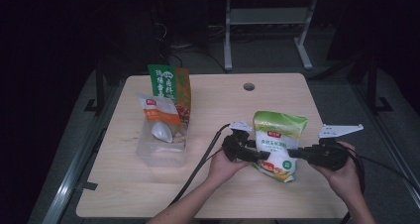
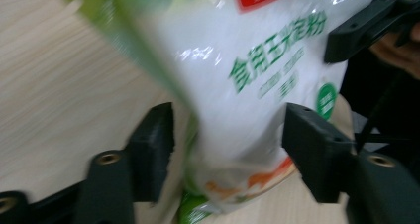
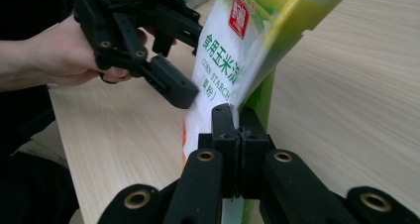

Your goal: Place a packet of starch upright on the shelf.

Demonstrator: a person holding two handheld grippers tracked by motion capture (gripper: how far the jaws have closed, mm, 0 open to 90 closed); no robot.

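Observation:
A white and green corn starch bag (image 1: 279, 130) stands upright on the wooden table (image 1: 223, 105), right of centre. My right gripper (image 3: 233, 117) is shut on the bag's (image 3: 233, 45) side edge low down; in the high view the right gripper (image 1: 296, 153) comes at it from the right. My left gripper (image 2: 229, 135) is open, its jaws on either side of the bag's (image 2: 257, 70) lower part without squeezing it. From above, the left gripper (image 1: 261, 154) reaches in from the left. A hand holds each gripper.
A clear plastic container (image 1: 148, 157) at the table's left holds an orange and white packet (image 1: 158, 110) and a white pouch. A tall green and orange bag (image 1: 171, 83) stands at its far end. A round hole (image 1: 249, 86) pierces the far table edge.

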